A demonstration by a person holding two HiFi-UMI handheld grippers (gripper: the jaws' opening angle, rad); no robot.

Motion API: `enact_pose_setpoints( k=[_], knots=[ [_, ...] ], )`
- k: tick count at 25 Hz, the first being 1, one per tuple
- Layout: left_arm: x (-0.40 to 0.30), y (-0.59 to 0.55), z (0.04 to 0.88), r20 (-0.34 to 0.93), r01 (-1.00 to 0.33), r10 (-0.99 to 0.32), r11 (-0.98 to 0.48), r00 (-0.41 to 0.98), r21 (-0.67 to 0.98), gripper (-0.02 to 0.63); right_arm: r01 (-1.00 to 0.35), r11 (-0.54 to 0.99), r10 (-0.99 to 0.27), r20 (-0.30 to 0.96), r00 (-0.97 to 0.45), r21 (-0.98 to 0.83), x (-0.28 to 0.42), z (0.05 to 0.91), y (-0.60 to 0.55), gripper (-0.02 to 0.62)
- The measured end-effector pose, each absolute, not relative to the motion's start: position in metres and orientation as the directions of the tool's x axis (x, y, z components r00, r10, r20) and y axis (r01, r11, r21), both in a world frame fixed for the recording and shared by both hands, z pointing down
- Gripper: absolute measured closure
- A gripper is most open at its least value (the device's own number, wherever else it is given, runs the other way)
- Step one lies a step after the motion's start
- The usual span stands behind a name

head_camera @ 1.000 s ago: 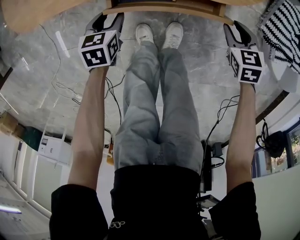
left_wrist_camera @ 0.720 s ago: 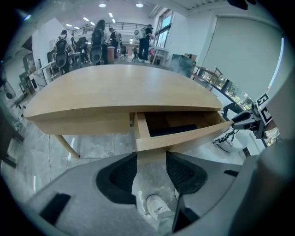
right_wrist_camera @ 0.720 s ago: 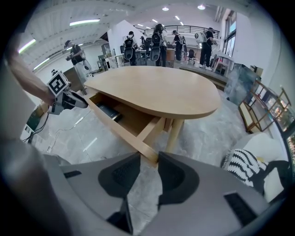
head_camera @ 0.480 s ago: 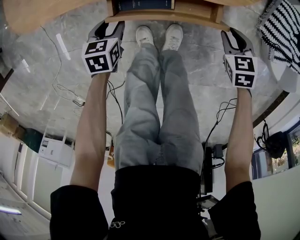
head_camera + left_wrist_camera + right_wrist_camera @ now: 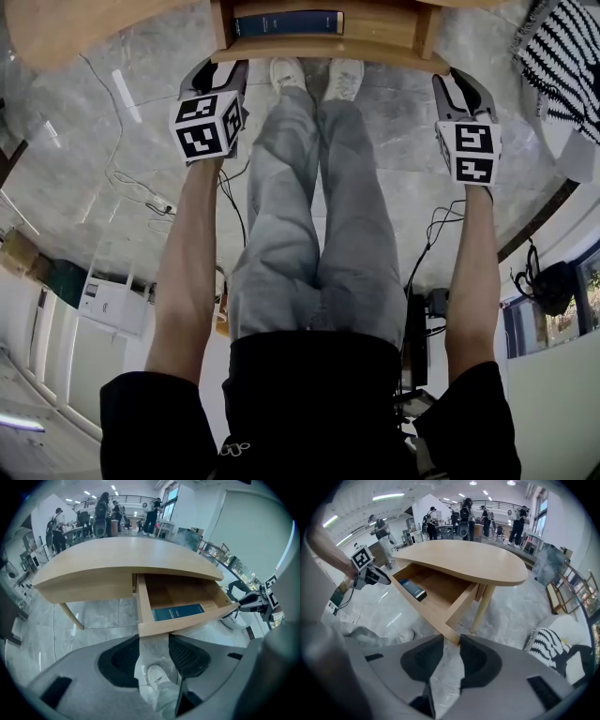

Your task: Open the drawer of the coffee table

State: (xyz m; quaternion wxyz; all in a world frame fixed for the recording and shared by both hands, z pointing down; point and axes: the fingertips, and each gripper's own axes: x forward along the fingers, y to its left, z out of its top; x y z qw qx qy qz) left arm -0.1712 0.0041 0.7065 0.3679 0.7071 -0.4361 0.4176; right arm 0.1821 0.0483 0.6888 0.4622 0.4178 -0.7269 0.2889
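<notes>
1. The drawer (image 5: 187, 619) stands out from under the wooden counter (image 5: 126, 559), at the top centre of the head view.
2. A blue book (image 5: 178, 612) lies flat inside it.
3. The left claw (image 5: 153, 637) is clenched on the drawer's front corner at the upper left of the head view.
4. The right claw (image 5: 452, 638) pinches the opposite front corner, at the upper right.
5. Between the two claws, the person's white shoes (image 5: 319, 73) stand on the grey floor (image 5: 122, 169), just below the drawer front.
</notes>
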Motion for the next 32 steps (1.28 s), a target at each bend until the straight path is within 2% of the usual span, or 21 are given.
enact_pose_setpoints(
  k=[8,17,22,26,29,32],
  knots=[
    [-0.176,0.038,0.715,0.933,-0.922,-0.248,-0.351,0.259,0.162,0.417,-0.793,0.608,-0.244,0.944,-0.225,-0.032,0.178,0.696,0.082,0.497],
    [-0.179,0.047,0.738,0.954,-0.915,-0.181,-0.372,0.238,0.158,0.417,-0.795,0.605,-0.194,0.960,-0.204,-0.047,0.175,0.721,0.096,0.495],
    [-0.178,0.046,0.739,0.952,-0.912,-0.186,-0.376,0.245,0.162,0.417,-0.809,0.586,-0.210,0.956,-0.205,-0.045,0.176,0.722,0.095,0.486],
    [-0.180,0.048,0.740,0.973,-0.937,-0.178,-0.341,0.146,0.078,0.417,-0.825,0.565,-0.208,0.964,-0.167,-0.021,0.175,0.722,0.093,0.479],
    [-0.180,0.050,0.739,0.988,-0.956,-0.131,-0.290,0.087,0.045,0.417,-0.872,0.490,-0.182,0.979,-0.093,0.008,0.177,0.722,0.096,0.479],
    [-0.183,0.050,0.732,0.994,-0.969,-0.084,-0.241,0.075,0.052,0.421,-0.967,0.252,-0.148,0.987,-0.061,-0.022,0.180,0.719,0.103,0.494]
  ],
)
